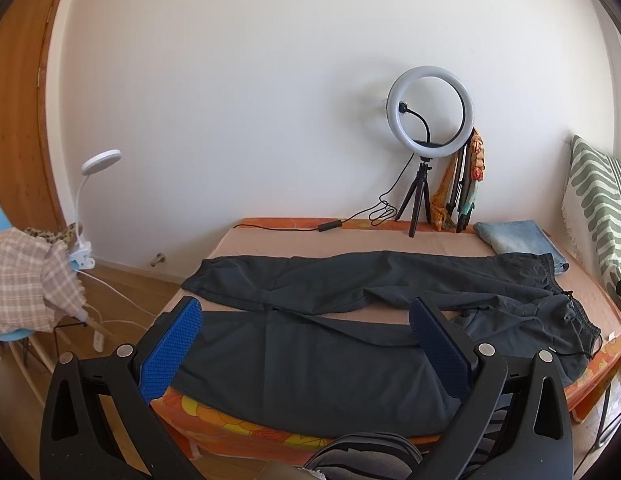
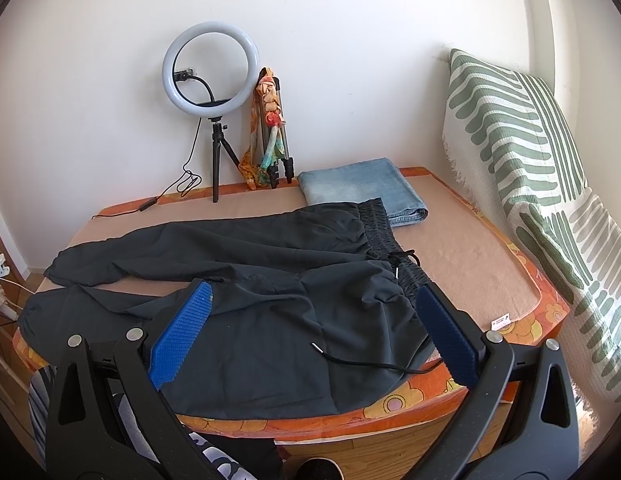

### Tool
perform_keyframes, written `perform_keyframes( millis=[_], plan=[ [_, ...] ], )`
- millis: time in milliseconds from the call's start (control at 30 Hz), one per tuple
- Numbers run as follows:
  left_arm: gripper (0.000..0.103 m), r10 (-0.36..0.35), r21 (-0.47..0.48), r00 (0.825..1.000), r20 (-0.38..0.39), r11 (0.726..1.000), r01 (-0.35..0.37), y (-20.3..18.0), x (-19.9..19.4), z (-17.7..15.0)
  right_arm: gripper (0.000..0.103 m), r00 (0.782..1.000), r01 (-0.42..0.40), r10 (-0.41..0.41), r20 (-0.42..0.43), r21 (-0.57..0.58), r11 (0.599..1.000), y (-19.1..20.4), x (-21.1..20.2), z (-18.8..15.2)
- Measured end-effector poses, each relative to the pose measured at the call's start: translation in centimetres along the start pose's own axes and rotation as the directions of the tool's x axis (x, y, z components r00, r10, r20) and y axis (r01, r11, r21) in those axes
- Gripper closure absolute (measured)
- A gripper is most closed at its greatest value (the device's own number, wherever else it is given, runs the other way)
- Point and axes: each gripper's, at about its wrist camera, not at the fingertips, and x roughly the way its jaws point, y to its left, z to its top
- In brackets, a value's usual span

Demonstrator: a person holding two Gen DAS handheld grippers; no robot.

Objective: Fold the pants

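- Your left gripper (image 1: 306, 334) hovers at the near edge of the bed (image 1: 462, 246), jaws spread wide and released, with nothing between the blue pads (image 1: 170, 354).
- Your right gripper (image 2: 316, 322) hangs over the near right corner of the bed, jaws likewise released and holding nothing.
- The dark pants (image 1: 310, 364) lie spread flat across the bed, waistband (image 2: 380, 216) to the right, leg cuffs to the left, the two legs splayed apart with a strip of bedcover showing between them.
- The near leg drapes slightly over the near edge of the bed; a black drawstring (image 2: 366, 362) trails loose over the right corner.
- A folded pair of light blue jeans (image 2: 362, 190) sits at the far right, touching the pants' waistband.
- A ring light (image 1: 429, 112) on a small tripod stands at the far edge against the wall, its cable (image 1: 350, 218) running left along the bed's far edge.
- A folded tripod draped with a colourful scarf (image 2: 268, 120) leans just beside the ring light.
- A green-striped cushion (image 2: 522, 168) stands against the wall on the right.
- Left of the bed, a white clip lamp (image 1: 96, 178) and a checked cloth (image 1: 28, 280) sit on a chair, well apart from the pants.
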Motion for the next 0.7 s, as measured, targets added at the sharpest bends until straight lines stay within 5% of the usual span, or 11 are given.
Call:
perform_keyframes(
  millis=[700],
  plan=[
    [0.0, -0.005, -0.002, 1.0, 0.001, 1.0, 0.005, -0.17, -0.07, 0.16, 0.0, 1.0, -0.007, 0.007, -0.003, -0.002, 1.0, 0.41, 0.31, -0.2]
  ],
)
